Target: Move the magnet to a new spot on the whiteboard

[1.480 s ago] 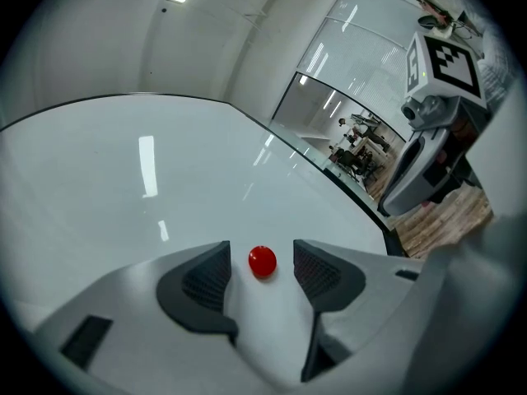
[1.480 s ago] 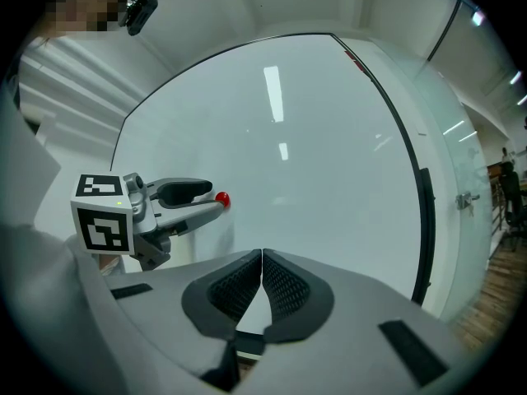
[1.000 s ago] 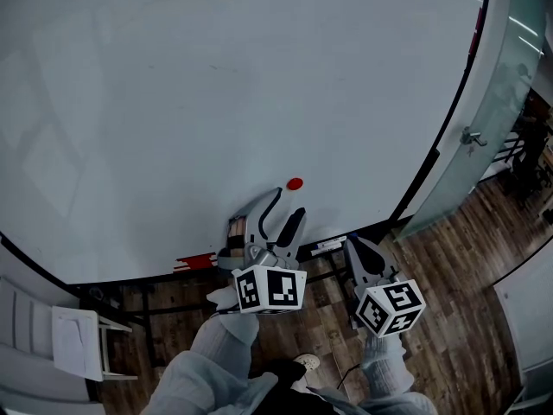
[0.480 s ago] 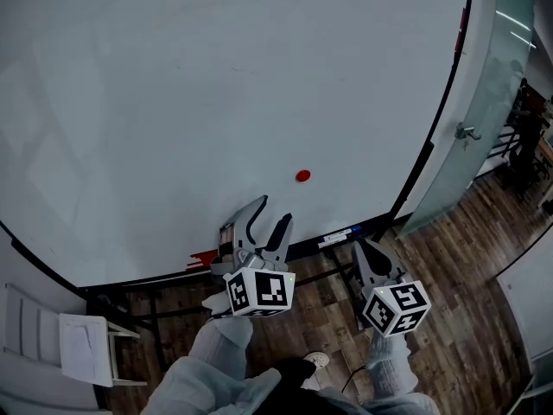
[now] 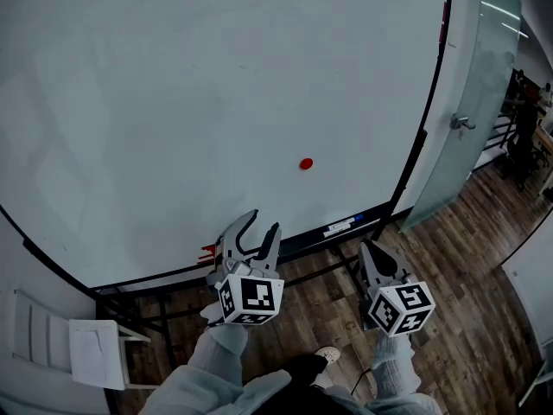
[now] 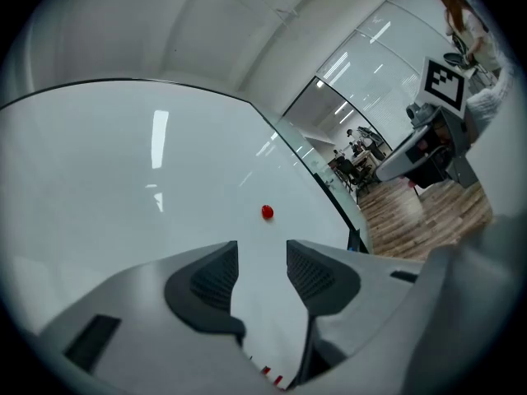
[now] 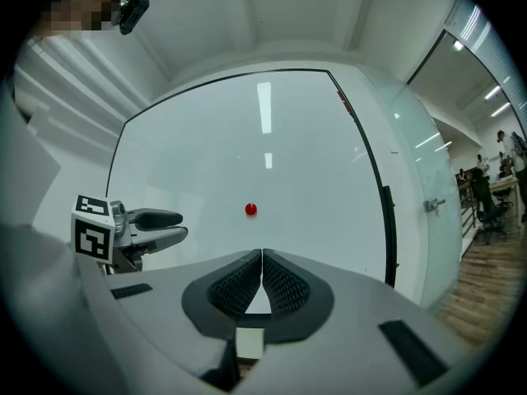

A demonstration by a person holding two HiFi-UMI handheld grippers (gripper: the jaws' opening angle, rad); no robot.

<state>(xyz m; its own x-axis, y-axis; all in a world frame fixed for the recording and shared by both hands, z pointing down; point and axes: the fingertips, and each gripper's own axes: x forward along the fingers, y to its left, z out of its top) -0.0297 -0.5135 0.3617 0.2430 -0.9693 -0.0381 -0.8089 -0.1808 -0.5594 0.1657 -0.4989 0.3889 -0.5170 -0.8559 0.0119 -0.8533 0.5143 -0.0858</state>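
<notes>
Backed off from whiteboard (image 5: 173, 102): both grippers; magnet (image 5: 306, 163) stayed stuck on it | head view: left gripper (image 5: 263, 223) and right gripper (image 5: 367, 247) low, well apart from magnet | left gripper view: jaws parted, just been narrowing, nothing between; magnet ahead | right gripper view: jaws clenched together, empty

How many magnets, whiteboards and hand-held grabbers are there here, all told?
Red magnet: 1
Whiteboard: 1
Grippers: 2, the left gripper, whose jaws are apart with nothing between them and have just been closing, and the right gripper, whose jaws are together
Total: 4
</notes>
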